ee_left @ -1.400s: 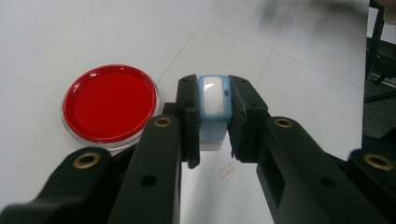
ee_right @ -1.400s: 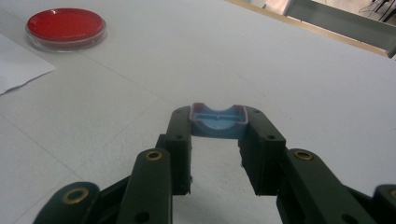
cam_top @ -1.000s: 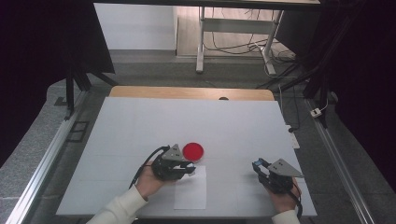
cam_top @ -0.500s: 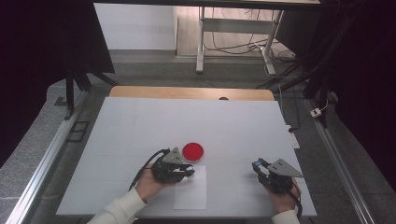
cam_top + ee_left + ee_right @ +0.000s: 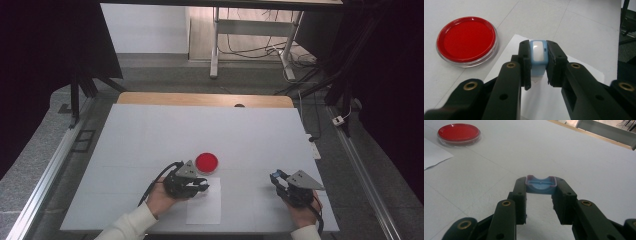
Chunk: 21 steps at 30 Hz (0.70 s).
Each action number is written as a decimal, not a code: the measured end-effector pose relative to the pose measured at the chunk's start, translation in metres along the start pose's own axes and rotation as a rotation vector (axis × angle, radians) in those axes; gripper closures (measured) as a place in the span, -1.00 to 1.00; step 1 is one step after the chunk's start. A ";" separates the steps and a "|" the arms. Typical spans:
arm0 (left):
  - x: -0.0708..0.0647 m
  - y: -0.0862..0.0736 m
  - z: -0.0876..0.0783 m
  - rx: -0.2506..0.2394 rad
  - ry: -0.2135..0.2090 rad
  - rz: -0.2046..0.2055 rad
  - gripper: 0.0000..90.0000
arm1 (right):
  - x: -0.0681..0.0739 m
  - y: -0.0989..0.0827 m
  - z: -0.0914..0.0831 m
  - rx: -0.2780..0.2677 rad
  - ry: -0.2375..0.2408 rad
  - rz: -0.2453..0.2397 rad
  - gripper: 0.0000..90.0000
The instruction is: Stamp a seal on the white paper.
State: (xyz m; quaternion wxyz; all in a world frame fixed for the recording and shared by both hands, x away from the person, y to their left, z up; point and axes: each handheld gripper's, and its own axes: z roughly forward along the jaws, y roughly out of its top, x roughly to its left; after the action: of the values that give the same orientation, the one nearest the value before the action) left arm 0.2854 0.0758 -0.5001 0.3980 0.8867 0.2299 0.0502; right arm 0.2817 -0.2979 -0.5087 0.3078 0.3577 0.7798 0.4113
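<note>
Two grippers are in my hands, low on the near part of the white desk (image 5: 150, 130), whose far half lies bare up to the wooden strip (image 5: 205, 99) along its back edge. Open surface stretches between my hands and out to the left and right edges; the near edge runs just under my wrists.

My left hand (image 5: 159, 196) comes in from the bottom at a slant, sleeve showing, and holds the left gripper (image 5: 197, 186) pointing rightward over the top of a white paper sheet (image 5: 204, 207). Its jaws are clamped on a small light-blue stamp (image 5: 538, 56) with a white top face, held upright between the pads just above the paper. The red ink pad (image 5: 206, 162), a round dish with a clear rim, sits just beyond this gripper, close to the sheet's far corner; whether it touches the paper I cannot tell.

My right hand (image 5: 303, 211) rests near the desk's near right corner, well apart from the paper, with the right gripper (image 5: 276, 178) aimed away and slightly left. Its jaws are closed on a small blue cap (image 5: 541, 185) with a reddish rim, its hollow side facing up, held a little above the bare desk.
</note>
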 end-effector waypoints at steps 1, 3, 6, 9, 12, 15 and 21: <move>0.000 0.000 0.001 0.003 -0.001 0.002 0.67 | 0.000 0.000 0.000 -0.001 -0.001 0.000 0.44; 0.000 -0.001 0.002 0.006 -0.001 0.003 0.67 | 0.000 0.000 0.000 -0.001 0.000 0.001 0.44; -0.001 -0.001 0.003 0.009 0.000 0.004 0.67 | 0.000 0.000 0.000 -0.001 0.000 0.000 0.44; -0.001 -0.001 0.004 0.012 0.000 0.005 0.67 | 0.000 0.000 0.000 -0.001 0.000 -0.001 0.44; -0.001 -0.002 0.005 0.013 0.000 0.006 0.67 | 0.000 0.000 0.000 -0.003 0.002 0.001 0.44; -0.001 -0.002 0.005 0.016 0.001 0.009 0.67 | 0.000 0.000 0.000 -0.001 0.000 0.000 0.44; -0.001 -0.002 0.006 0.019 0.002 0.010 0.67 | 0.000 0.000 0.000 -0.001 0.000 -0.001 0.44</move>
State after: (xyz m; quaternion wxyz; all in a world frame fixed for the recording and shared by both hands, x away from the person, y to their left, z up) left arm 0.2851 0.0726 -0.5054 0.3892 0.8915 0.2262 0.0510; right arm 0.2816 -0.2982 -0.5086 0.3080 0.3573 0.7798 0.4115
